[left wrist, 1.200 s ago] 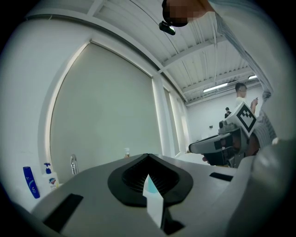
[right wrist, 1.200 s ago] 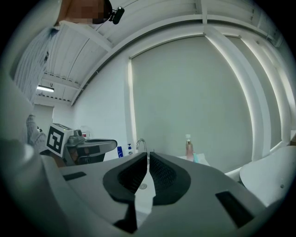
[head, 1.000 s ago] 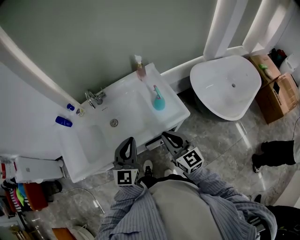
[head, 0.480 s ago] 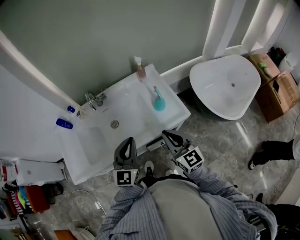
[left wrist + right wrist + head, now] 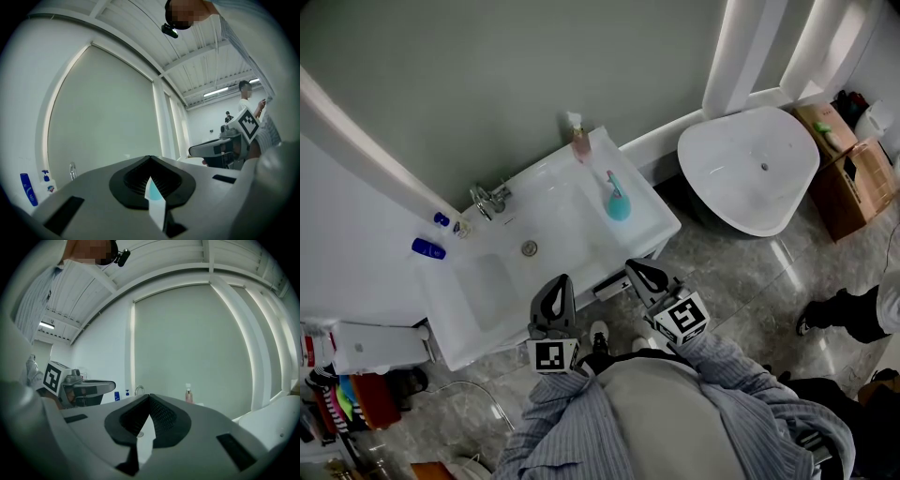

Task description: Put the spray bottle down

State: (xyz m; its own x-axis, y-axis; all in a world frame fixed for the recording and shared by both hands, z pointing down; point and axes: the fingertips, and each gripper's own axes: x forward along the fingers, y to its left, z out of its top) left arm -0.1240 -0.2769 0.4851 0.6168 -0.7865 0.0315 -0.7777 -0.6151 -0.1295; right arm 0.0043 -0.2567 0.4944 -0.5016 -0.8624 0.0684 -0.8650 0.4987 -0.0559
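Shift since earlier: hardly a thing at the tools, folks. Both sit where they were, tucked in at the person's front. Only the bystander's legs point(image 5: 853, 314), far off to the right of the right tool, have shuffled along the floor.
Head view, left tool point(image 5: 555, 286): jaws pressed together, carrying nothing, pointing out over the bench point(image 5: 581, 217).
Head view, right tool point(image 5: 639, 272): jaws together too, empty, just beside its partner.
Head view, spray bottle point(image 5: 617, 199): teal, apparently standing on the bench, ahead of both tools and well apart from them, closer to the right tool's line. The soap pump point(image 5: 578, 138) is further ahead still, and the tap point(image 5: 490, 196) is ahead and left of the left tool.
Left gripper view: the tips meet, and a sliver of teal peeks through the slit below them. That's the spray bottle out beyond, not in the grip. The right tool hangs off to this one's right.
Right gripper view: tips closed, pads bare, only white bench showing through the slit. The soap pump sits ahead-right and the tap ahead.
Task call: the bottle looks already set down, with no grip on it.
Handling call: probably light plastic with thin walls that give under a squeeze. It's smooth and likely slick beside a basin, round-bellied with a narrow top.
Where to hold: I'd say the neck just under the trigger head, or across the belly with a gentle close.
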